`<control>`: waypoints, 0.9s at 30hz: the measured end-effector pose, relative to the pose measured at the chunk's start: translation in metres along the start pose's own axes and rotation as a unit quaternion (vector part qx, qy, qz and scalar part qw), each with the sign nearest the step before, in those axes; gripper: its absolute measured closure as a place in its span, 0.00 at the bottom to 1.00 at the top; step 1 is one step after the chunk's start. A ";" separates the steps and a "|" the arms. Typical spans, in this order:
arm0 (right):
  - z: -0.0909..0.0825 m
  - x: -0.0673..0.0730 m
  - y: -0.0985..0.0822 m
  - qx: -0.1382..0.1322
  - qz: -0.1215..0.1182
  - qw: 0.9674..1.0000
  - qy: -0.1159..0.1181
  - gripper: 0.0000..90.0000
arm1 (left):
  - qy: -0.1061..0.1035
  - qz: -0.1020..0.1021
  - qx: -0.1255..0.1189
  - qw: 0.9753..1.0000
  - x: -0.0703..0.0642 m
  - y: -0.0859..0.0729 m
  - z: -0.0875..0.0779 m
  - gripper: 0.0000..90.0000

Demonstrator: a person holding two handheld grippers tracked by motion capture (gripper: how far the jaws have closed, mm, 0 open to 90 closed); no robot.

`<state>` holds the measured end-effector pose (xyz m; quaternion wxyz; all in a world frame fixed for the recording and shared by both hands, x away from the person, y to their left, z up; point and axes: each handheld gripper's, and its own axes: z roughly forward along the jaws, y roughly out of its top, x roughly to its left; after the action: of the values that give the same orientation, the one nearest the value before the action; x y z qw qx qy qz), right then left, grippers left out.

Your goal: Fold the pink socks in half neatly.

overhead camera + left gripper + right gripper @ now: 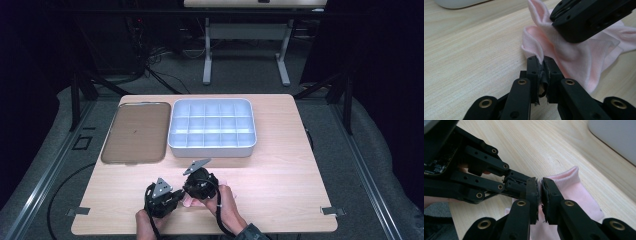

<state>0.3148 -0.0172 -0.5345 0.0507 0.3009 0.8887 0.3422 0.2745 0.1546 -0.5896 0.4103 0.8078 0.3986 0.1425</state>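
Observation:
A pale pink sock (574,55) lies crumpled on the wooden table near its front edge. My left gripper (541,60) is shut on a folded edge of the sock, and the cloth stands up between the pads. My right gripper (540,181) is shut on the same pink sock (579,192), right beside the left gripper's black linkage (486,182). In the high view the left gripper (175,196) and the right gripper (192,192) meet tip to tip, with a bit of the sock (189,202) showing under them. A hand holds each one.
A white tray (212,149) with several compartments stands at the back centre of the table. A flat brown tray (136,132) lies to its left. Bare wood (280,190) stretches to the right of the hands. Beyond the table stand another table's legs (207,60).

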 end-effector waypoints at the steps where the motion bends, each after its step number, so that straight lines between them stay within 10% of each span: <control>1: 0.002 0.000 0.000 -0.002 0.001 1.000 0.001 0.93 | 0.000 -0.001 0.000 1.000 0.000 0.000 0.000 0.95; 12: -0.004 -0.004 -0.003 -0.025 0.024 0.999 0.037 0.63 | 0.003 -0.001 0.001 1.000 0.000 0.000 0.000 0.95; 19: -0.039 -0.021 -0.034 -0.044 0.056 0.997 -0.034 0.51 | 0.008 -0.001 -0.001 1.000 -0.002 0.000 0.000 0.95; 27: -0.016 -0.024 -0.055 -0.010 0.055 0.996 -0.063 0.46 | 0.005 -0.008 0.000 1.000 0.000 0.000 0.000 0.94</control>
<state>0.3021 -0.0726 -0.5603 0.0905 0.3698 0.8623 0.3338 0.2741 0.1543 -0.5894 0.4092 0.8039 0.4072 0.1434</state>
